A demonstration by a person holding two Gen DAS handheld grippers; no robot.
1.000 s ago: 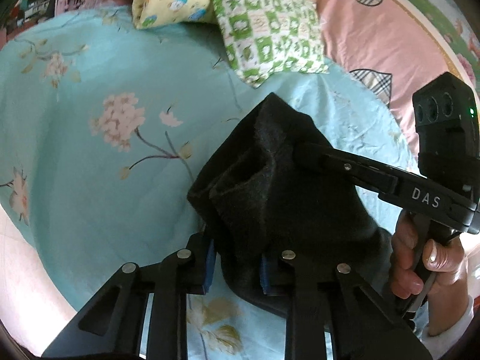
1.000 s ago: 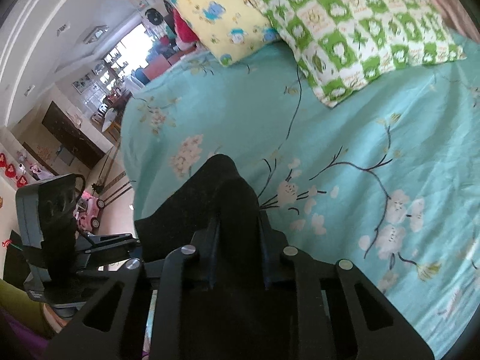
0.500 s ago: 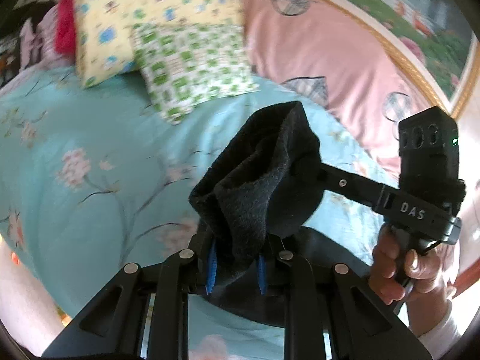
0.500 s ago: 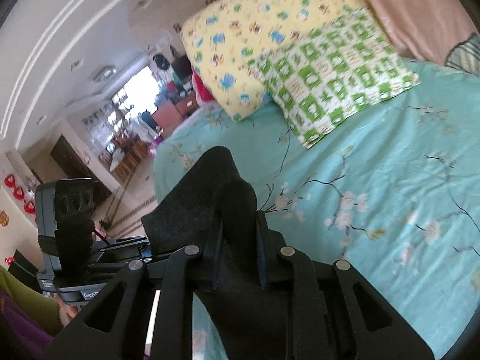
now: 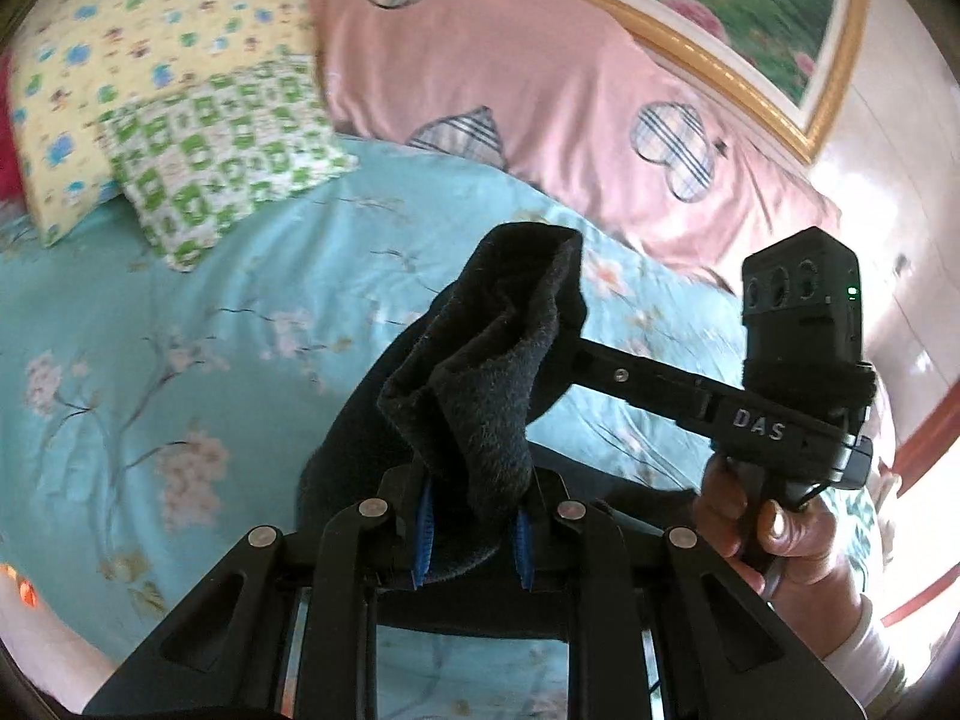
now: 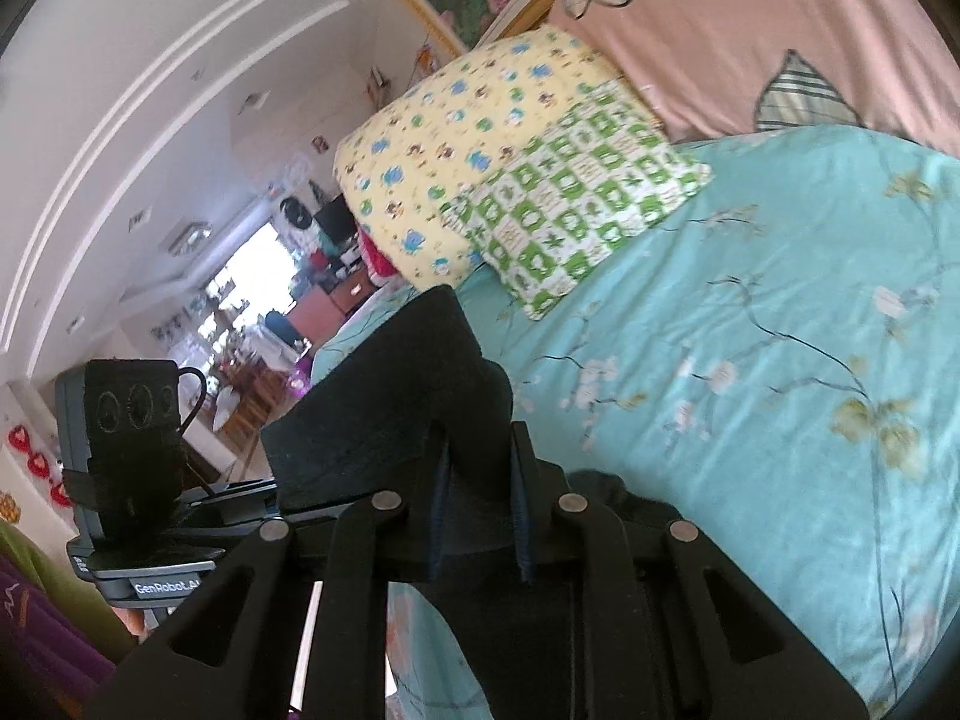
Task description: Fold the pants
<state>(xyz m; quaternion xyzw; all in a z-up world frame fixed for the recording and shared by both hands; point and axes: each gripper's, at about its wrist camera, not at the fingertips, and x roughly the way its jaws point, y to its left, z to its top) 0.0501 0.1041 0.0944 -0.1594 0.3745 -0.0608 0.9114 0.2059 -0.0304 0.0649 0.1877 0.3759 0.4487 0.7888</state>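
The turquoise floral bedsheet [image 6: 780, 372] lies bare across its middle. At its head edge a green checked pillow [image 6: 576, 204] leans on a yellow pillow [image 6: 462, 138], with a pink quilt [image 5: 540, 90] bunched alongside.

1. I saw a turquoise bedsheet [image 5: 198, 324] printed with pale blossoms and dark branches, spread across the whole bed.
2. At the far left lay a yellow pillow [image 5: 114, 60] with small blue and brown prints.
3. A green-and-white checked pillow [image 5: 222, 144] rested partly on top of the yellow one, on its near right side.
4. Far right of both, I saw a pink cover [image 5: 510, 72] with plaid heart patches, banked against the headboard.
5. Above it hung a gold-framed flower picture [image 5: 720, 6].
6. Through the right wrist view I made out a white moulded ceiling [image 6: 150, 90] and a bright, cluttered room [image 6: 252, 312] beyond the bed.
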